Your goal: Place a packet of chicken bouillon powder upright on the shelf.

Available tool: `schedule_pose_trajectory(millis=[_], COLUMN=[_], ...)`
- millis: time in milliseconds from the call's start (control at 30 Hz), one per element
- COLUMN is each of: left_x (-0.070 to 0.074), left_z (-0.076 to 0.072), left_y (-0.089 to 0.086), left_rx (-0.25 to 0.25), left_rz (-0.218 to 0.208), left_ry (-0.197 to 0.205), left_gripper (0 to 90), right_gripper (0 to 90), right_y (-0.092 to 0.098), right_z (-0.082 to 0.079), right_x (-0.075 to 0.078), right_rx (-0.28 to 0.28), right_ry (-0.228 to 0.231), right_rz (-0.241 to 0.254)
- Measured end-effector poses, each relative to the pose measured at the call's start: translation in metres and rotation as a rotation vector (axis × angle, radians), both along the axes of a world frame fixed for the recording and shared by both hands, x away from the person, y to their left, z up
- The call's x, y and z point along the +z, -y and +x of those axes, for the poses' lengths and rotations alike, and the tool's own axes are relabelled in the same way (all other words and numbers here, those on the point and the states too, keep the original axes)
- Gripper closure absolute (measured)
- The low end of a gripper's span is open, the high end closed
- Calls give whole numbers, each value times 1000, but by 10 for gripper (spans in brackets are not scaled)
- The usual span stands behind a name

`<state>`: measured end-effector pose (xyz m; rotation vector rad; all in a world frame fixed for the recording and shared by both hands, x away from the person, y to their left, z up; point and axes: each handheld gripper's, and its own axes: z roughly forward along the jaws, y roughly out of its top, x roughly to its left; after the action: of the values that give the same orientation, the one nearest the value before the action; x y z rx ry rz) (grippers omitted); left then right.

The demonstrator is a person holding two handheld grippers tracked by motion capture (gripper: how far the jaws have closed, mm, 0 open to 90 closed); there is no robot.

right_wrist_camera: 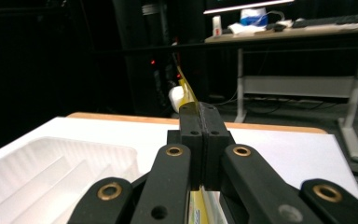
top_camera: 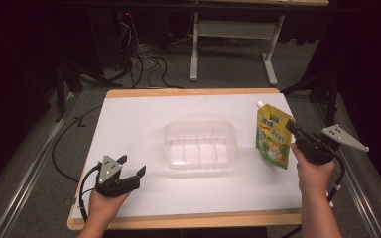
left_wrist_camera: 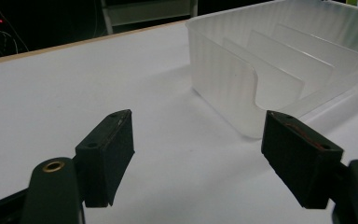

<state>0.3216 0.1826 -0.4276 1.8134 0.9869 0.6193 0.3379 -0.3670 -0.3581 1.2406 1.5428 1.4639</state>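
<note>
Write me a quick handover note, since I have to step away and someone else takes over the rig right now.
Right gripper: shut on the yellow spouted pouch, holding it upright above the table's right side, beside the clear divided tray.
Left gripper: open, holding nothing, low over the table at front left of the tray.
Done: pouch picked up.
Left: probably set the pouch into one of the tray's slots, which look unfilled; the left gripper could steady the tray.

Dark room; grey carpet floor [top_camera: 228,74]. White-legged metal desk [top_camera: 194,49] beyond wood-edged white table [top_camera: 129,114]. Black cables [top_camera: 144,62] tangled on floor.
</note>
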Motion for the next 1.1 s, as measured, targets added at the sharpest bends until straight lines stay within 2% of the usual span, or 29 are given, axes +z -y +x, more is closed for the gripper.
schedule_pose_trajectory(millis=[100, 200, 533, 833, 1100], left_x=[1, 1, 1, 2, 2], left_z=[-1, -1, -1, -2, -1], left_y=[0, 1, 6, 5, 4], left_rx=[1, -1, -21, -26, -25], left_rz=[0, -1, 0, -1, -4], left_ry=[2, 4, -4, 4, -2], left_gripper=[257, 257, 268, 267, 269], right_gripper=[900, 900, 896, 894, 894], right_y=[5, 9, 21, 21, 24], right_z=[-7, -15, -37, -47, -54], right_x=[0, -3, -13, -20, -24], right_rx=[-12, -5, -41, -61, -79], right_ry=[-6, -7, -30, -38, -49], right_rz=[-34, -33, -31, -30, -53])
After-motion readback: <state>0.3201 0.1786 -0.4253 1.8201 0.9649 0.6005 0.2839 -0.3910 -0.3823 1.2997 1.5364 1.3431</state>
